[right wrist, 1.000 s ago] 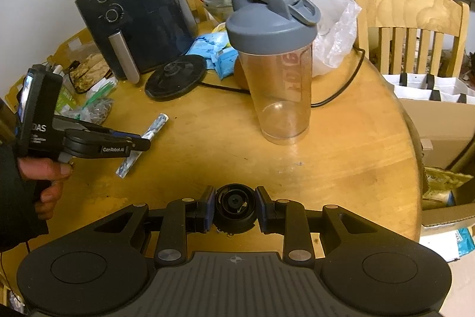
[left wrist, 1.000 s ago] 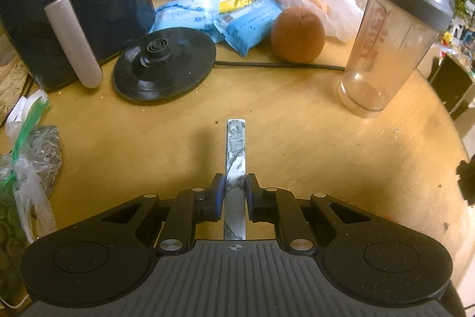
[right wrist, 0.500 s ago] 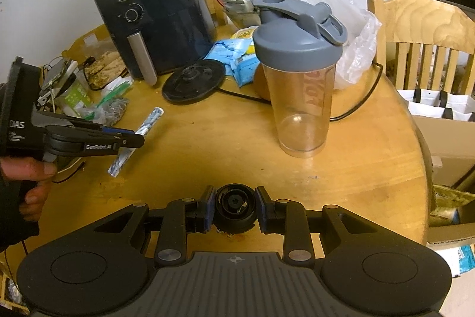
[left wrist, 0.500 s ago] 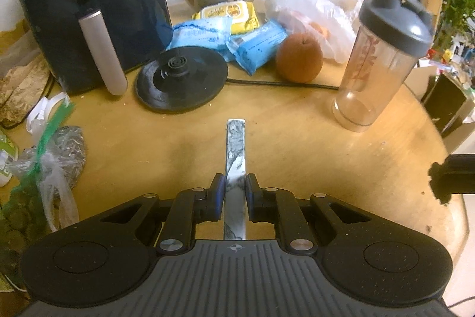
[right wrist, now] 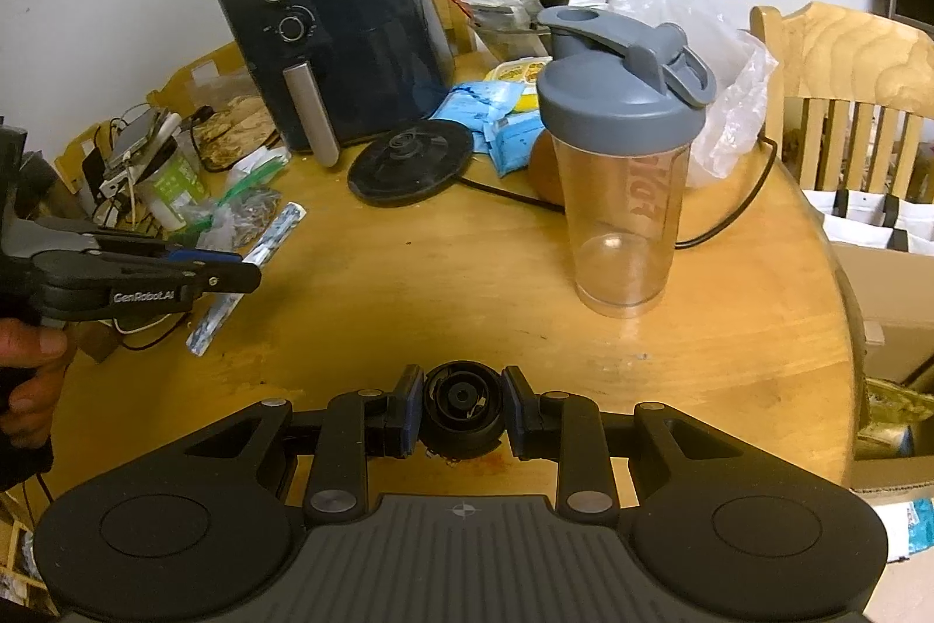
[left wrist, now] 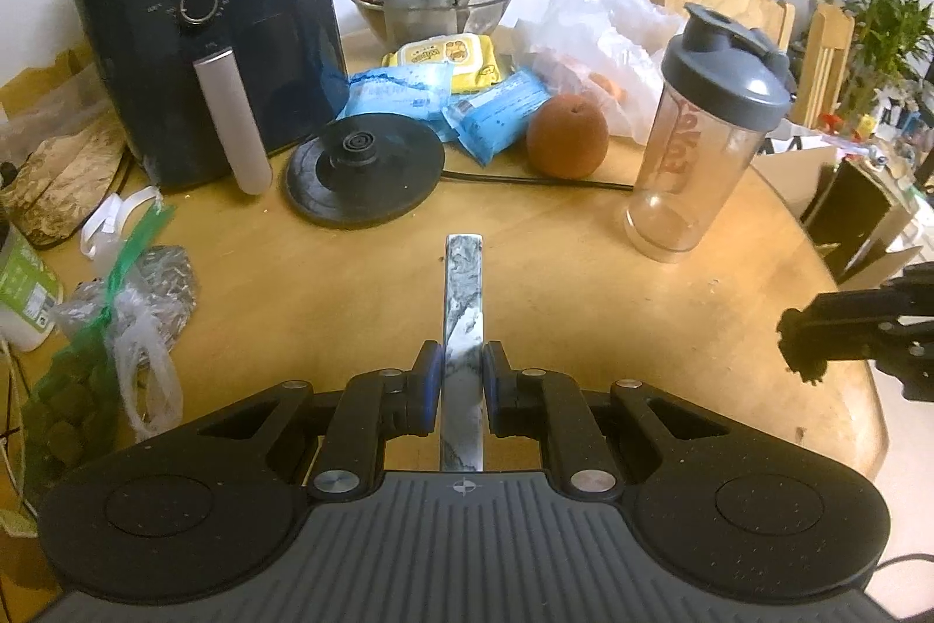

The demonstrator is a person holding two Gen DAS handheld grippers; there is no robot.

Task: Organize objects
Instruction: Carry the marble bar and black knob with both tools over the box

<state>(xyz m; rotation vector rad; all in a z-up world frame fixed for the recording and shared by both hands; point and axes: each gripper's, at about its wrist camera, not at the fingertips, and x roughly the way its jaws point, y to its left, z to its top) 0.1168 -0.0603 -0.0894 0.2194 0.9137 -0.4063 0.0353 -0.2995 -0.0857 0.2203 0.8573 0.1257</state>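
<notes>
My left gripper (left wrist: 461, 380) is shut on a long flat silver-and-white sachet stick (left wrist: 463, 307) and holds it above the round wooden table (left wrist: 554, 307). In the right wrist view the left gripper (right wrist: 245, 272) sits at the far left with the stick (right wrist: 274, 232) sticking out past it. My right gripper (right wrist: 462, 410) is shut on a small round black cap-like part (right wrist: 462, 404) above the table's near edge. It shows in the left wrist view (left wrist: 802, 348) at the right edge.
A clear shaker bottle (left wrist: 700, 138) with a grey lid stands at the right. A black air fryer (left wrist: 204, 27), a kettle base (left wrist: 365, 167) with its cord, blue packets (left wrist: 502, 112), an orange (left wrist: 566, 135) and plastic bags (left wrist: 117, 307) crowd the back and left. A wooden chair (right wrist: 846, 97) stands beyond the table.
Both grippers have pulled back and risen from the table, each keeping its object. The air fryer and shaker bottle look smaller and farther away.
</notes>
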